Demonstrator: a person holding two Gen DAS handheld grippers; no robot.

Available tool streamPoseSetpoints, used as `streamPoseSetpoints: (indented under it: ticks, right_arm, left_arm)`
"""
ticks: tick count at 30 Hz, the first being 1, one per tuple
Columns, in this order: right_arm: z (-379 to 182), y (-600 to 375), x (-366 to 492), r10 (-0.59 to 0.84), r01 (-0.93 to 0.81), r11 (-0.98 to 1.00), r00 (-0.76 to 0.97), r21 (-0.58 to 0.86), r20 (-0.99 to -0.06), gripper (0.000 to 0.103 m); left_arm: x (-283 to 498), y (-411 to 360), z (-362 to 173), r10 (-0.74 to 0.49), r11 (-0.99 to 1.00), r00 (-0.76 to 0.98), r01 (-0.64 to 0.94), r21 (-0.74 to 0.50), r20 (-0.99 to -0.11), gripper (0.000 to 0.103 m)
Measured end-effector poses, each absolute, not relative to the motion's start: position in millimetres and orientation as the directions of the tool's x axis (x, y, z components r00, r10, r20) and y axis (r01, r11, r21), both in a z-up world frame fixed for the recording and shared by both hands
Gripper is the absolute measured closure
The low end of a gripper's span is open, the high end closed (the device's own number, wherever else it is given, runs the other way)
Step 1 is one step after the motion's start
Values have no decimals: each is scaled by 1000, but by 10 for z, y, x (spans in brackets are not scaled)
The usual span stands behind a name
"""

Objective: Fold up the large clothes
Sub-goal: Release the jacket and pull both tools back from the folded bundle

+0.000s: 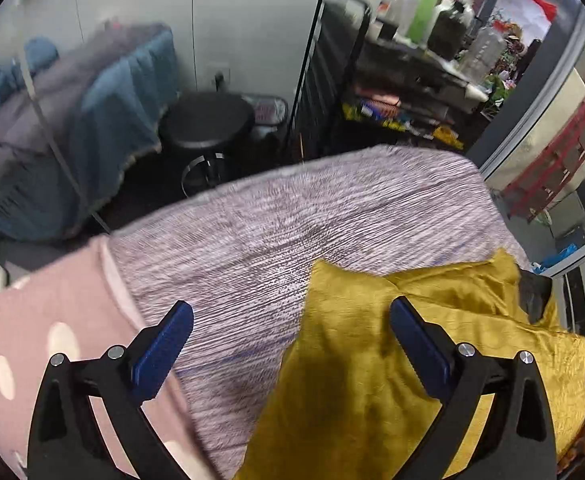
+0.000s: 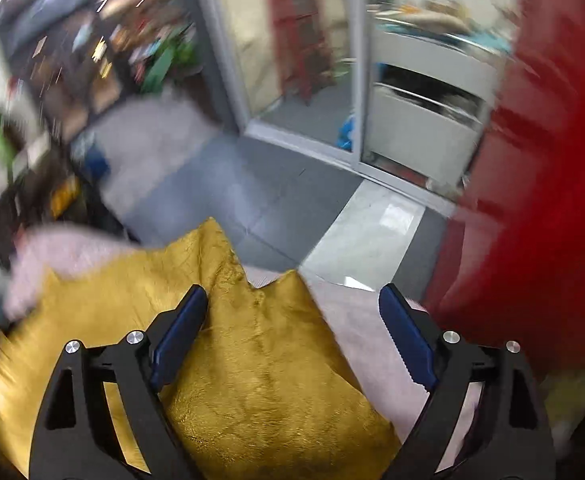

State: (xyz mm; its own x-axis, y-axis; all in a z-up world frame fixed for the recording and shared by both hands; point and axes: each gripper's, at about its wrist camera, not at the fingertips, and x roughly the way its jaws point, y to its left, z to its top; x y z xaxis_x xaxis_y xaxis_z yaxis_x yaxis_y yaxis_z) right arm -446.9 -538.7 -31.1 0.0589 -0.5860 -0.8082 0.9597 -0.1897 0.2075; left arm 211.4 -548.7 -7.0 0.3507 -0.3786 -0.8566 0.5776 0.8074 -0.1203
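On the lilac bedspread (image 1: 292,220), the mustard-yellow garment (image 1: 372,380) lies right of the left gripper (image 1: 290,332), whose jaws gape empty; it lies directly under the right gripper (image 2: 292,320), equally released and nearer.

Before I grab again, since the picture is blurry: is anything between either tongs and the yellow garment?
Nothing visible. The left tongs and right tongs both stand open right above the yellow garment, with only its cloth between the fingers.
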Motion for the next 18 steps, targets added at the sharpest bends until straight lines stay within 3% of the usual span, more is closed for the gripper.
streamPoseSetpoints:
  ticks: [4, 6, 10, 18]
  right_arm:
    - [-82, -5011, -4256, -536, 976, -63, 142, 208, -832, 15]
    - [67, -4752, -4061, -536, 988, 47, 151, 150, -830, 8]
    - [242, -4250, -3715, -521, 972, 231, 157, 38, -839, 6]
    - [352, -3663, -3271, -451, 902, 424, 131, -83, -883, 6]
  left_arm:
    - [1487, -5410, 270, -377, 754, 383, 656, -39, -843, 6]
    - [1130, -5434, 352, -374, 716, 399, 698, 13, -837, 6]
    - [455, -5431, 443, -399, 612, 371, 788, 57, -839, 6]
    - [46, -5244, 417, -315, 580, 348, 807, 111, -883, 6]
